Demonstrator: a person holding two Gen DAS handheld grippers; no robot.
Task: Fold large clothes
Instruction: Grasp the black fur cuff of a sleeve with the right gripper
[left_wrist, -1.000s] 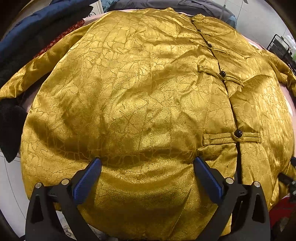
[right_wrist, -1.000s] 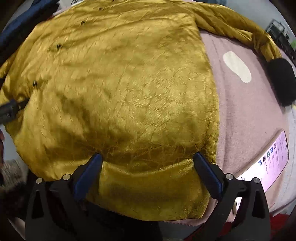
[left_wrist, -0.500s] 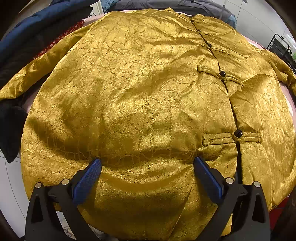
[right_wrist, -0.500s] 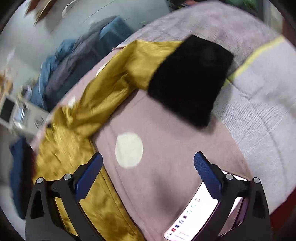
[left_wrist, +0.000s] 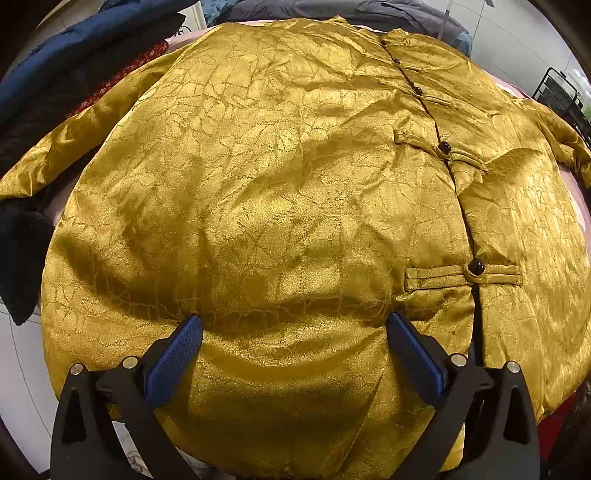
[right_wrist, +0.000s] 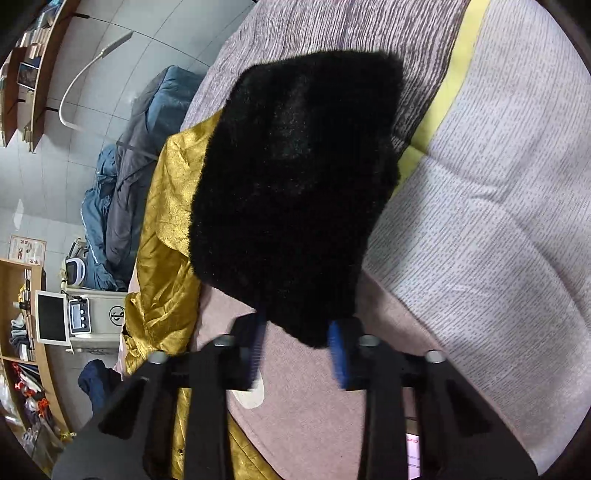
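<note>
Sleeve fold starting: right gripper (right_wrist: 297, 350) fingers narrowed around black fur cuff (right_wrist: 295, 184); left gripper (left_wrist: 295, 354) wide over gold jacket (left_wrist: 277, 184); next, probably carry cuff across

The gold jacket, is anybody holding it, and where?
Yes. The right gripper pinches the black furry cuff of the gold jacket at its tip. The left gripper is open, holding nothing.

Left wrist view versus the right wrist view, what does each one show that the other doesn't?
Only the left wrist view shows the jacket front spread flat, its black buttons, and the open left gripper over the hem. Only the right wrist view shows the right gripper closing around a black fur cuff, plus the striped blanket and shelves. Both show the gold jacket and a pile of blue clothes.
</note>
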